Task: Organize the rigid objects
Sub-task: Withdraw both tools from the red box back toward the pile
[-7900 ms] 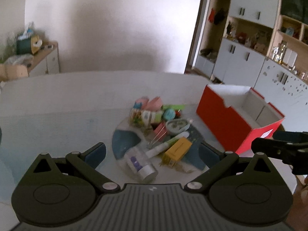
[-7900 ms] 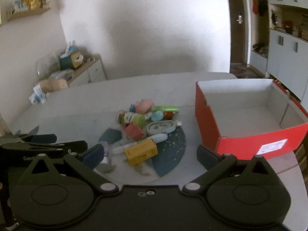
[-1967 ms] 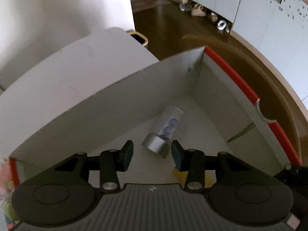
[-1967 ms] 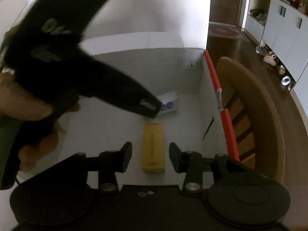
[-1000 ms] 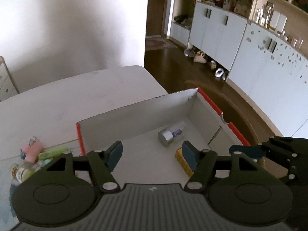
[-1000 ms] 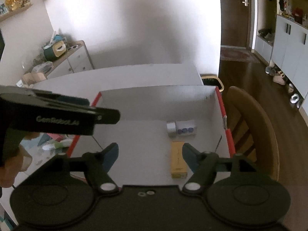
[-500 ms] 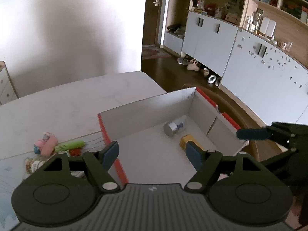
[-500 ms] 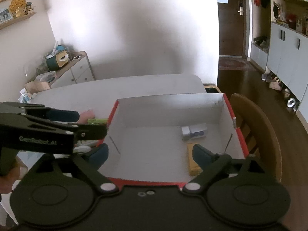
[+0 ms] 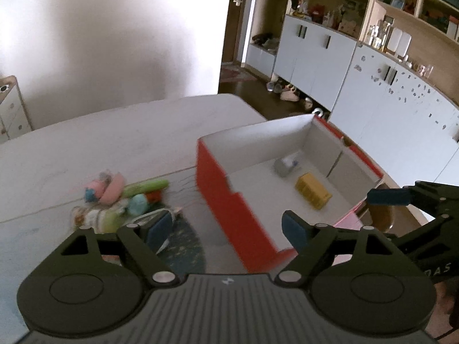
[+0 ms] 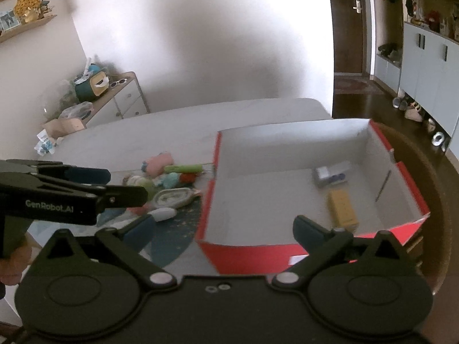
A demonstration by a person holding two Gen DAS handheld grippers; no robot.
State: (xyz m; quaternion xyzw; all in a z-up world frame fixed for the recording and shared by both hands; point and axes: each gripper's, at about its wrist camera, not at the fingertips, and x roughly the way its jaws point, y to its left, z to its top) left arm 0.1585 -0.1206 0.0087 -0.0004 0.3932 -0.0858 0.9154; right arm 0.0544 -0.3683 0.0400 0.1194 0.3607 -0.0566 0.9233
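Both grippers have been drawn back from the red box [image 10: 258,255], which a moment ago was viewed from close above and is now seen from farther off with the pile of small things [image 9: 120,200] beside it. The left gripper [image 9: 226,228] and the right gripper [image 10: 223,226] are held empty, their fingers spread wide and released. Two things have been left inside the box: a clear bottle with a silver cap [image 9: 284,164] lying on its side near the far wall, and a yellow packet [image 10: 342,207] just beside it. The rest is still heaped on the dark round mat [image 10: 172,243] on the counter [image 9: 100,143]. The first two drops are judged finished, and the pile is the likely next target.
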